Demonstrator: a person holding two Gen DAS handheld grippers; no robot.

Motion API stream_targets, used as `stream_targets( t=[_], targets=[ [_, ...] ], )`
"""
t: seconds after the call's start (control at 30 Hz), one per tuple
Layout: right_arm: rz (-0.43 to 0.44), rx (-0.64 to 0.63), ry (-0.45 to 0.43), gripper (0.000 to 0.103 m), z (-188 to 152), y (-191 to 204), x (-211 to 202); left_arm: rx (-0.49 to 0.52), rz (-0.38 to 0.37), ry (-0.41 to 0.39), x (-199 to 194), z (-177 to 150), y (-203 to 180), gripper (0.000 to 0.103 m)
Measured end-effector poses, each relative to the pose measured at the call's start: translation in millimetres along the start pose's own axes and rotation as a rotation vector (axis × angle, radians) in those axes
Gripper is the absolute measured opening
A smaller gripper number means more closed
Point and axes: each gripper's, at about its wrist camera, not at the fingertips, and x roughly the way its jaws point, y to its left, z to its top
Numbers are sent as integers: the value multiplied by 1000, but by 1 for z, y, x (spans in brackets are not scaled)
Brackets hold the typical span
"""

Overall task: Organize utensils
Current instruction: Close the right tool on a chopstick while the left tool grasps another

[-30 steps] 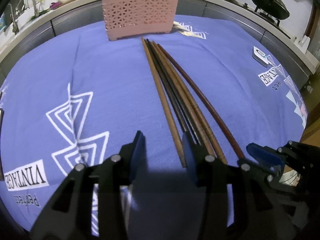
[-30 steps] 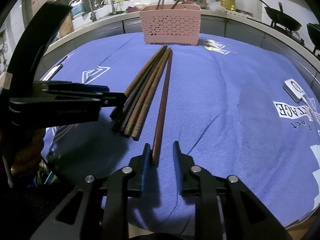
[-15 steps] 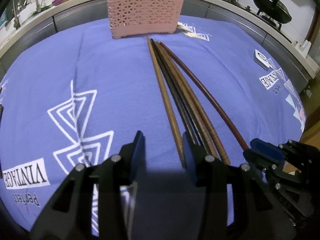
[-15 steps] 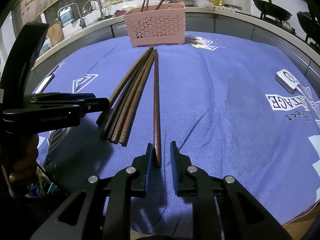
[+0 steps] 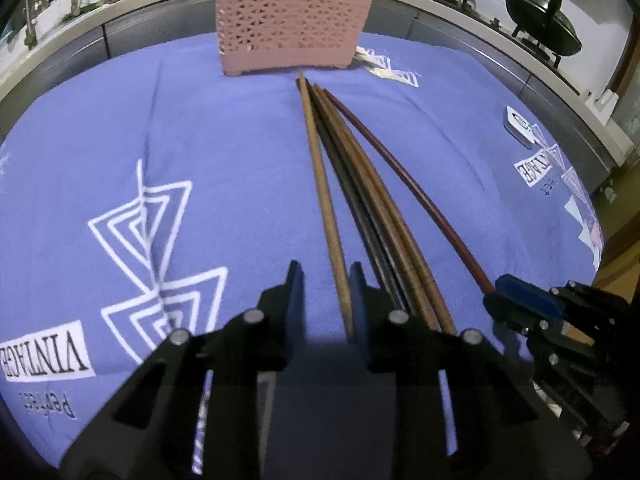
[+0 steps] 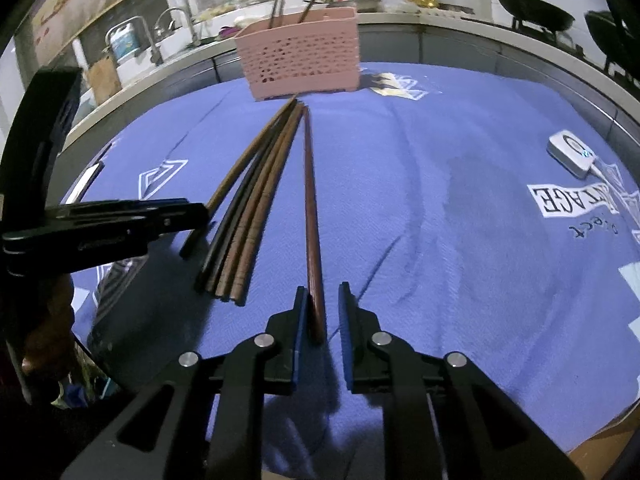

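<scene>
A blue cloth [image 5: 224, 152] with white prints is spread over the table, and it fills most of both wrist views. A pink basket [image 5: 290, 28] stands at the far end of the cloth, straight ahead of both grippers, with a few utensil handles seen sticking up from it. Behind it, a counter with a sink and dark pans is seen. A small white device [image 6: 570, 154] lies on the cloth, far off to the right of the right gripper.

A row of chopsticks [image 5: 360, 184] is laid lengthwise on the cloth, far tips near the basket's foot, near ends beside the grippers.

The left gripper [image 5: 326, 300] is held low over the cloth. Its jaws have just been closing, and a light brown chopstick [image 5: 324, 196], the leftmost of the row, lies between them. It is close against the right finger, while a clear gap is left to the left finger, so it is not yet pinched. The remaining sticks pass just right of that finger.

The right gripper [image 6: 322, 308] is narrowly parted around the near end of a reddish chopstick [image 6: 310, 200], set apart to the right of the row. The stick is seen against the left pad, with a gap to the right pad; a firm grip cannot be confirmed.
</scene>
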Motion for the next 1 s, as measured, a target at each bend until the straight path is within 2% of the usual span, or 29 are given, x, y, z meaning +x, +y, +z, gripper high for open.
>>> stream_targets(
  t=[0.53,0.7,0.87,0.9,0.93,1.0],
  targets=[
    [6,-18,10,16,3,2,5,-44,-51,25,1,6,10,24],
    [2,-40,9,16,11,6,12,-7,-27,29,6,12,-2,24],
    [-9,-55,2,16,21,7,21,35,38,10,14,20,-14,23],
    [-14,-59,4,16,22,8,22,34,44,8,15,21,-14,12],
    [-16,-58,5,14,23,7,22,33,58,7,16,21,-13,7],
    [-18,-41,6,8,21,3,21,26,34,7,15,21,-7,7]
  ],
)
